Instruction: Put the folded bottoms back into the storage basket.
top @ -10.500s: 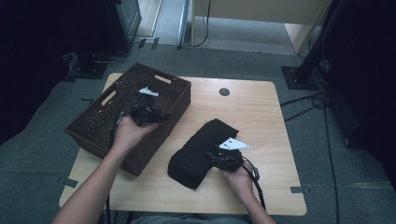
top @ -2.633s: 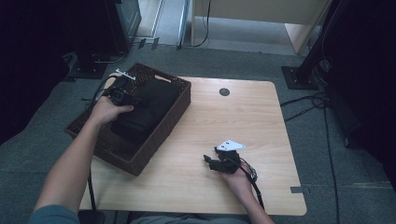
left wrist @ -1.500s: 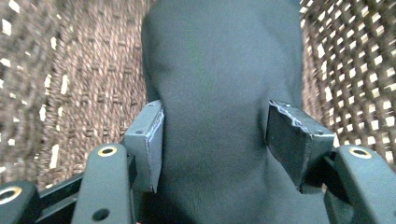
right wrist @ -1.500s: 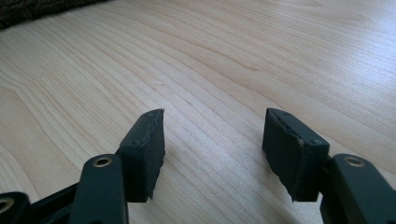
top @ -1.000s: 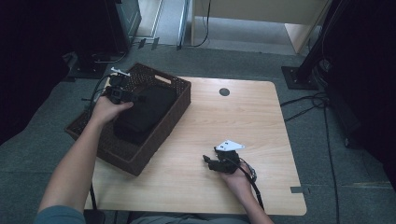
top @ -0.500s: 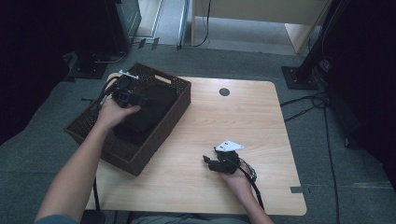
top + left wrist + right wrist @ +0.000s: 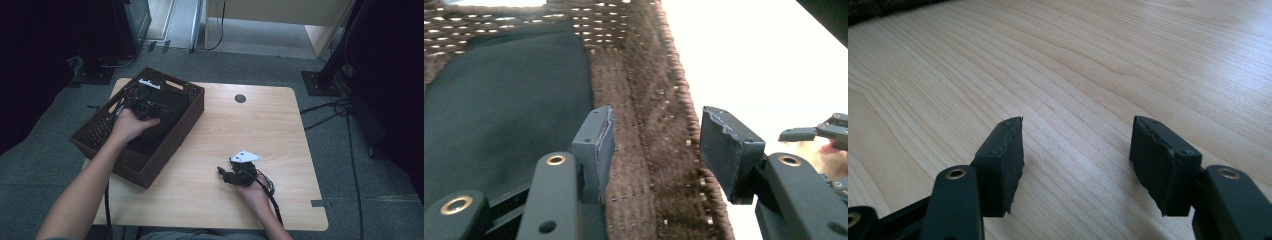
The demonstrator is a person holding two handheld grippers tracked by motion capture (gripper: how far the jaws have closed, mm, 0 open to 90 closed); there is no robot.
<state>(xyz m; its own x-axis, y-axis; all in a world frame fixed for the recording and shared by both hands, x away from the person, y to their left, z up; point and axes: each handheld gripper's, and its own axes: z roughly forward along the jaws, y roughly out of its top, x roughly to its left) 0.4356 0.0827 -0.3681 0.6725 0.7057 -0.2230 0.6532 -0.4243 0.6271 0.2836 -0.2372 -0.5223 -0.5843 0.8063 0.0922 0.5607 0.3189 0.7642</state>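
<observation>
We have the left gripper point(image 7: 142, 106) over the dark brown woven wicker basket point(image 7: 185, 125), and the relation that matters is how its jaws sit against the basket's wall; in the left gripper view the near long wall point(image 7: 644, 150) runs straight up between the two black jaws, one pad point(image 7: 596, 145) inside the basket and the other pad point(image 7: 729, 150) outside over the pale wooden table point(image 7: 280, 130); the jaws have just been closing, yet a gap shows on each side of the weave, so we read them as open and straddling the rim, not gripping it. The black folded cloth point(image 7: 504, 110) lies flat on the basket floor, on the inner jaw's side and reaching away from it, its long axis along the basket's length; the basket itself sits at the table's left edge, skewed to it. Our right gripper point(image 7: 239, 175) rests well apart on bare wood at the near right, its jaws open on nothing point(image 7: 1073, 165); so the left hand is far the nearer one, and we judge that any hold on the wall falls to it.
</observation>
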